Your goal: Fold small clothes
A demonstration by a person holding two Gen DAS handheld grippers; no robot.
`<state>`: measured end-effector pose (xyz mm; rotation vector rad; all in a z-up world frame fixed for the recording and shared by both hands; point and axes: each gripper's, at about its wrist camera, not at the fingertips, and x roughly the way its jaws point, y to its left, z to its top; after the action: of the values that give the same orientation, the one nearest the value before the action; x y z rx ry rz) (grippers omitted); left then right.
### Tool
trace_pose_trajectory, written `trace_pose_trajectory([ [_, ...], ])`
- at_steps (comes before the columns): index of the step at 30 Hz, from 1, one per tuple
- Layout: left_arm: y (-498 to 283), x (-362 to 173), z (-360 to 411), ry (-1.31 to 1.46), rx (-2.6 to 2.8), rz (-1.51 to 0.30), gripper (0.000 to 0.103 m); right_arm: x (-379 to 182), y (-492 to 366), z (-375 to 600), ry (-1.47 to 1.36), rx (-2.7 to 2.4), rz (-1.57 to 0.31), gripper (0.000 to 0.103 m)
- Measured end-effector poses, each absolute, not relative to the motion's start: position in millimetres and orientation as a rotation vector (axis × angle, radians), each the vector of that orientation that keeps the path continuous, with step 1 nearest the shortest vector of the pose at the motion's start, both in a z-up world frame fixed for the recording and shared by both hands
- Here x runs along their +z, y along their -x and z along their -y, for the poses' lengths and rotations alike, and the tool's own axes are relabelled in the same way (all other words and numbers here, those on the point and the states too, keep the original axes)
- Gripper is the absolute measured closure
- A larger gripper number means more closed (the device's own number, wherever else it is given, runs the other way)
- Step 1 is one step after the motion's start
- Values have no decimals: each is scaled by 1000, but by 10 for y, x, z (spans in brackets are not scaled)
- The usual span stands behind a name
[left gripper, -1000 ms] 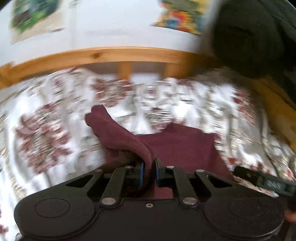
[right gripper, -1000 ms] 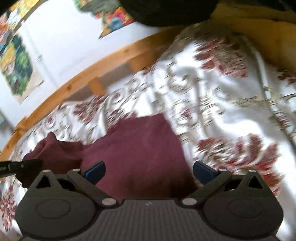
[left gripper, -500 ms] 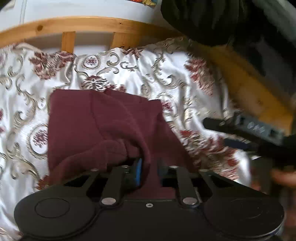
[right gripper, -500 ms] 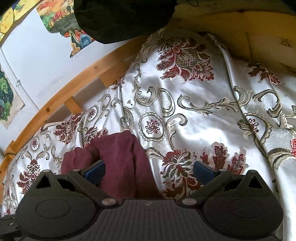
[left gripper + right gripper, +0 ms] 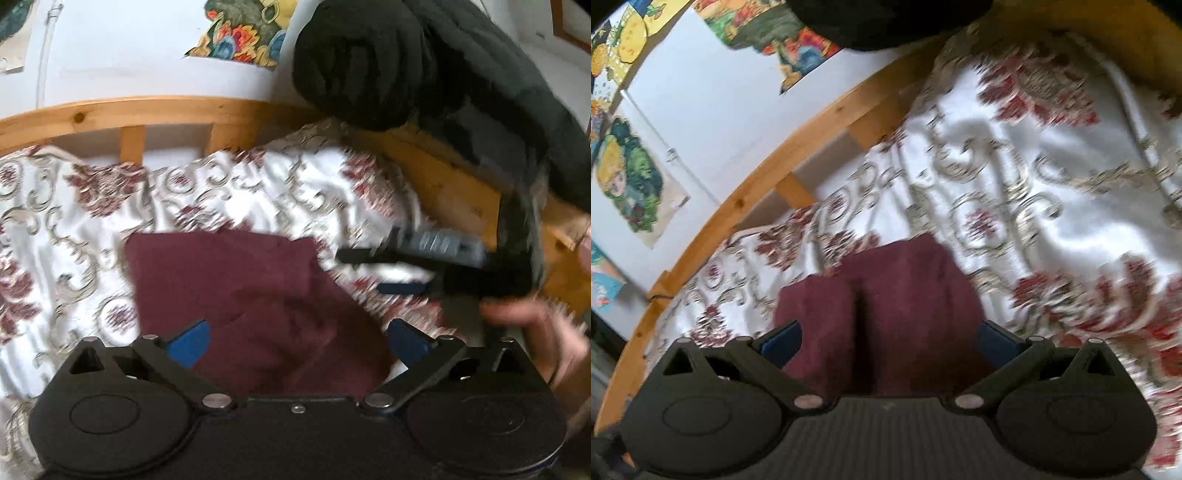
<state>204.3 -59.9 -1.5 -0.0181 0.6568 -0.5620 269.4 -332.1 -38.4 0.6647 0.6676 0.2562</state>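
Observation:
A small maroon garment (image 5: 236, 291) lies folded on the floral bedspread (image 5: 74, 229). My left gripper (image 5: 297, 341) is open just above its near part, with nothing between the blue pads. The right gripper (image 5: 402, 271) shows at the right of the left wrist view, open, held by a hand, beside the garment's right edge. In the right wrist view the garment (image 5: 905, 295) lies in two side-by-side folds with a dark crease between. My right gripper (image 5: 888, 338) is open over its near end and empty.
A wooden bed rail (image 5: 147, 114) runs behind the bedspread, with a white wall and colourful pictures (image 5: 240, 37) above. A dark bulky jacket (image 5: 424, 70) hangs at the upper right over a wooden side board (image 5: 454, 192).
My left gripper has opened and let go of the maroon fold, which now lies flat on the garment. The right gripper has moved in closer over the garment.

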Motion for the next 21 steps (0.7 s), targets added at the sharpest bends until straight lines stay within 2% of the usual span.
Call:
trace_pose_trajectory([
  [4,-2051,-289,526,-27,-501,-706,1,-515,-2772,3175,-699,331,-691,0],
  [8,-2150,-457,647,-219,-374,-759,2,-582,-2826,2987,-634,334,-708,0],
  [13,-2193,-502,642,-207,-414,-741,2,-604,-2958,2904,-642,391,-661,0],
  [15,-2193,-524,672,-203,-440,-747,6,-650,-3067,2876,-665,395,-668,1],
  [17,-2179,-556,709,-206,-469,-767,14,-690,-3164,2841,-658,394,-687,7],
  [19,-2193,-593,724,-197,-481,-800,19,-732,-3223,2786,-624,390,-705,15],
  [20,-2176,-605,721,-188,-482,-809,26,-749,-3242,2752,-604,384,-714,17],
  [21,-2176,-609,715,-183,-472,-811,31,-760,-3255,2723,-588,379,-718,24],
])
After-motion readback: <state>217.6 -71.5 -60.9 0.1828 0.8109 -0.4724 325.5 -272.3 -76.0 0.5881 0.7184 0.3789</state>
